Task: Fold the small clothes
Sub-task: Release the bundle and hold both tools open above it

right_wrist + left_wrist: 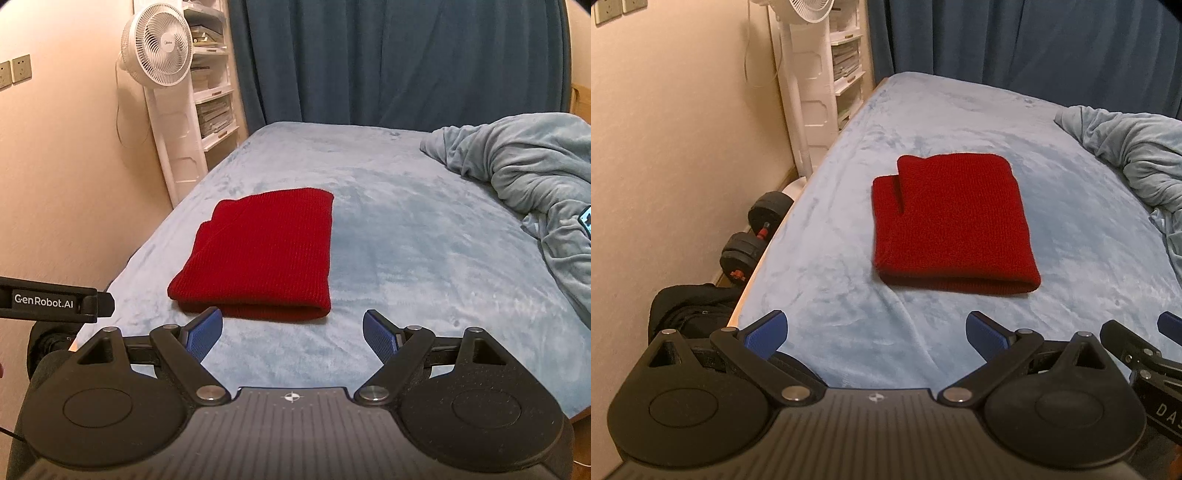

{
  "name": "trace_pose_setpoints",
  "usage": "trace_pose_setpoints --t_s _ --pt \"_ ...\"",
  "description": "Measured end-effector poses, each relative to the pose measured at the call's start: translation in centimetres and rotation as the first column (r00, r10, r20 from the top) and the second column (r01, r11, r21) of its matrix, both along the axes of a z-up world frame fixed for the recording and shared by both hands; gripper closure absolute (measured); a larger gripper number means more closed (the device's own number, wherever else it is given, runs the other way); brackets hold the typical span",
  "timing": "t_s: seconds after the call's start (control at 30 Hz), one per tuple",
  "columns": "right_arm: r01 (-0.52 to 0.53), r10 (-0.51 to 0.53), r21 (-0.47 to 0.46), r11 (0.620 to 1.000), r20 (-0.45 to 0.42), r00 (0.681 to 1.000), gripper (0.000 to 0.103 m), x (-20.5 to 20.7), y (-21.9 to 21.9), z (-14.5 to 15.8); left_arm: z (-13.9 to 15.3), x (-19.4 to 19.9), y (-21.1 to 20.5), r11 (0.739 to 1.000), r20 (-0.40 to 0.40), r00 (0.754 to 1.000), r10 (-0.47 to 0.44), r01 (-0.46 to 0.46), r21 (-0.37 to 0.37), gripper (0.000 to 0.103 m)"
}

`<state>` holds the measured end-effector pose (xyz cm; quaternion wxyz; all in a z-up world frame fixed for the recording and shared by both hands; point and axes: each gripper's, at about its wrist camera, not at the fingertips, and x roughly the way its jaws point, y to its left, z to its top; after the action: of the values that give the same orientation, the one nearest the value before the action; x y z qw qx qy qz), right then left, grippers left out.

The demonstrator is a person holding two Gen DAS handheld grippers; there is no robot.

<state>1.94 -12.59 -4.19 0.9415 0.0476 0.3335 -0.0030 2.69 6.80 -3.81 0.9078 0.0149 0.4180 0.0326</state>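
Both tongs, the left tongs (875, 332) and right tongs (293, 330), are wide open and hold nothing. The folded red knit cloth (258, 254) lies flat on the blue bed (424, 258) just ahead. "GenRobot.AI" shows only in the right view; black dumbbells (753, 240) only in the left.

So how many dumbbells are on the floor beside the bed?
2. One black plate-loaded dumbbell lies farther along the bed's edge, near the white fan stand; the second lies nearer the camera. Both are partly cut off by the blue mattress edge; more may be hidden.
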Motion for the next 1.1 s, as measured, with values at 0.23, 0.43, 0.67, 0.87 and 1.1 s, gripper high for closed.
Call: trace_pose_setpoints --t_s 0.23,0.43,0.67,0.87,1.1 --pt "-0.005 0.004 -0.002 1.0 -0.029 1.0 0.019 1.1 0.5 -0.8 -0.8 1.1 0.5 1.0 -0.025 1.0 0.012 -0.012 -0.008 0.0" --pt "-0.009 0.009 -0.004 1.0 -0.063 0.998 0.019 2.3 0.8 -1.7 -1.7 2.4 0.9 1.0 -0.052 0.998 0.024 -0.024 -0.009 0.0" --pt "-0.018 0.019 0.007 1.0 -0.099 0.995 0.019 4.0 0.6 -2.9 -3.4 4.4 1.5 0.996 -0.103 0.993 0.055 -0.061 -0.058 0.0" --pt "-0.013 0.025 0.086 0.996 -0.139 0.99 0.016 7.2 -1.6 -3.8 -5.9 7.1 2.6 0.974 -0.18 0.978 0.105 -0.138 -0.18 0.0" --pt "-0.028 0.052 0.143 0.989 -0.164 0.985 0.014 14.0 -5.1 -4.3 -9.5 11.7 2.8 0.922 -0.237 0.958 0.159 -0.231 -0.312 0.0"
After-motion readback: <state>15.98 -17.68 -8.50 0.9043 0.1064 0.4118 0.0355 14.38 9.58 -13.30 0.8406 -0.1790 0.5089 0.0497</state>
